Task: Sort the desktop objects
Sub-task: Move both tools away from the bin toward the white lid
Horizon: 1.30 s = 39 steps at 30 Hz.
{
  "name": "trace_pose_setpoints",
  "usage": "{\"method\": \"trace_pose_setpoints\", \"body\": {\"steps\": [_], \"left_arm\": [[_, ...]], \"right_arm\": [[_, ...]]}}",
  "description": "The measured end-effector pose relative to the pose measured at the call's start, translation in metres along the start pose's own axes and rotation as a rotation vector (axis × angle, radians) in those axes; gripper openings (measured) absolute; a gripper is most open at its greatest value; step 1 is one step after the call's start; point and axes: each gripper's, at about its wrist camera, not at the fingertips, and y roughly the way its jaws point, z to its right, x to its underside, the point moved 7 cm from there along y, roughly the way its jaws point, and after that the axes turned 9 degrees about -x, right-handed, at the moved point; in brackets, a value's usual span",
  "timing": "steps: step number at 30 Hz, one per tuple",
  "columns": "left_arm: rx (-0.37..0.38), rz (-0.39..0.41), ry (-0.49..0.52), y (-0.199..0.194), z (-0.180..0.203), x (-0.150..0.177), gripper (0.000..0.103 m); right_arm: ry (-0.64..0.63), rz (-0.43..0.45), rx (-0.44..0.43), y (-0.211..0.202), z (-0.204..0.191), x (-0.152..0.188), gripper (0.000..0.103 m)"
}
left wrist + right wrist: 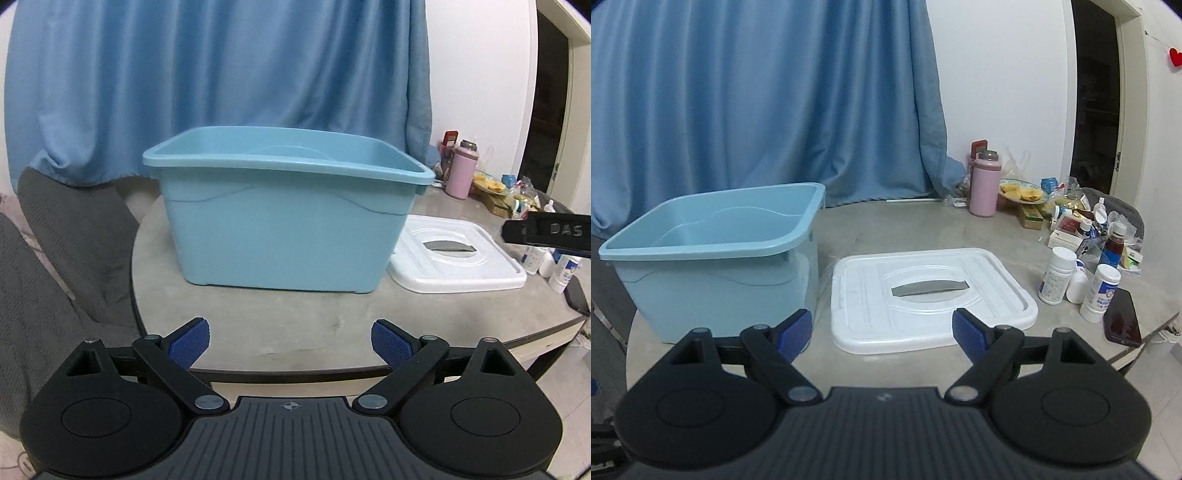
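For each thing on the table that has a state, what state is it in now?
Blue storage bin: uncovered, empty.
White lid: off, flat beside the bin.
Pink flask: upright, capped.
White pill bottles: upright, capped.
Phone: flat, screen dark.
Left gripper: open, empty.
Right gripper: open, empty.

Only "DAS" reads clearly, in pale letters on the right gripper (pixel 546 232).
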Motion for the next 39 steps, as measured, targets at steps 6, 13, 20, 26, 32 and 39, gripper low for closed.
{"method": "trace_pose_setpoints", "body": {"steps": [6,13,20,26,32,39], "left_arm": [[-0.024,-0.003,0.019,0.007,0.027,-0.008,0.096],[-0.053,0.013,-0.009,0.027,0.088,-0.030,0.096],[-0.096,-0.014,-0.047,0.049,0.153,-0.035,0.096],[-0.107,-0.049,-0.071,0.067,0.198,-0.039,0.096],[-0.107,-0.172,-0.110,0.099,0.223,-0.047,0.096],[-0.084,-0.219,-0.047,0.130,0.242,-0.054,0.096]], "right_arm": [[0.009,-0.022,-0.034,0.030,0.027,-0.004,0.083],[-0.006,-0.060,-0.066,0.060,0.091,-0.012,0.083],[-0.046,-0.121,-0.077,0.092,0.159,-0.010,0.083],[-0.054,-0.166,-0.107,0.118,0.199,-0.010,0.083],[-0.055,-0.223,-0.134,0.138,0.217,-0.007,0.083],[-0.005,-0.263,-0.124,0.162,0.232,-0.004,0.083]]}}
